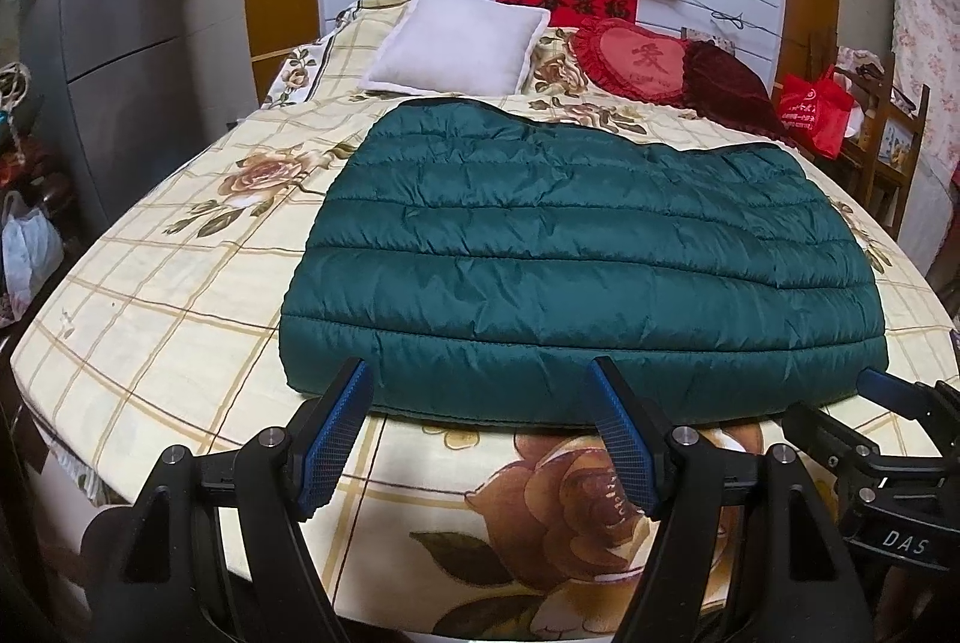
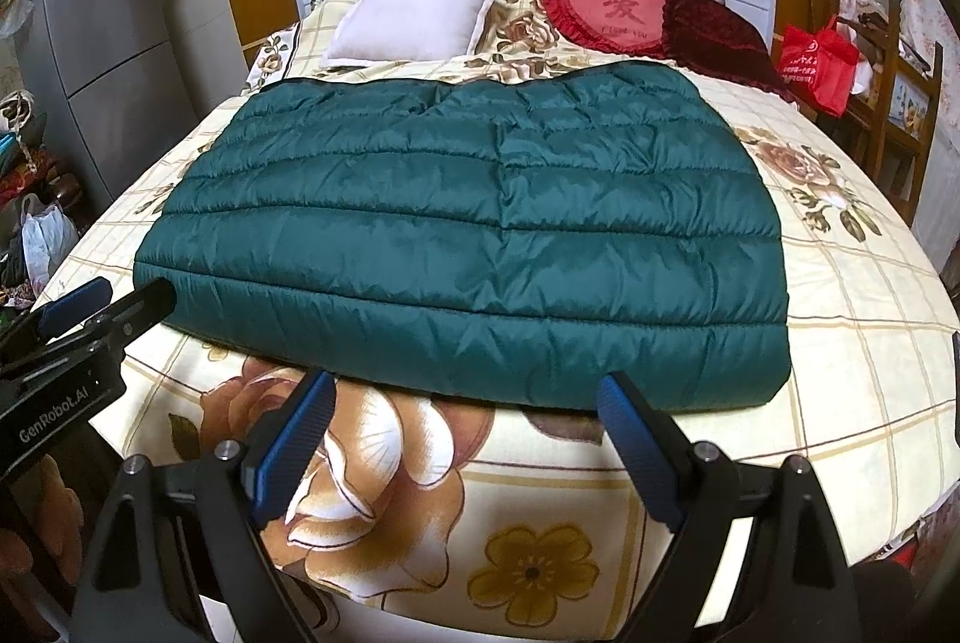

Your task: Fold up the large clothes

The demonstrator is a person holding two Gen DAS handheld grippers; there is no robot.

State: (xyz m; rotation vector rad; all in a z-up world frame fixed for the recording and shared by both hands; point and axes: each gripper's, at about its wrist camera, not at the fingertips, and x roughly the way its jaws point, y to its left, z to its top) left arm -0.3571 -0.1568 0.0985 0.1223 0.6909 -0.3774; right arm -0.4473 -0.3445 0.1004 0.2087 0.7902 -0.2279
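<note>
Both tongs hang just short of the near hem of the green quilted jacket [image 1: 558,247], and both stand spread wide with nothing between their blue pads. From the left wrist view, the left gripper [image 1: 480,391] has its pad tips right at the hem, over the jacket's left half: one tip sits at the near left corner, the other toward the hem's middle. From the right wrist view, the right gripper [image 2: 468,397] straddles the hem's right half, its right-hand tip close to the near right corner. Neither pad visibly presses on the fabric; whether the tips brush it cannot be told.

The jacket lies flat on the floral bedspread [image 1: 150,295], already a broad padded slab whose long axis runs side to side, parallel to the near hem, with its quilting seams running the same way. Its far edge reaches toward the white pillow [image 1: 456,43] and the red heart cushion [image 1: 630,61] at the head of the bed.

The relation that matters is that the jacket lies straight ahead of and slightly below both tongs, one hand to each half of the hem. Each near corner is closer to the tongs on its own side, so a two-handed pinch of the hem, carried away toward the pillow, looks the likely next fold.
</note>
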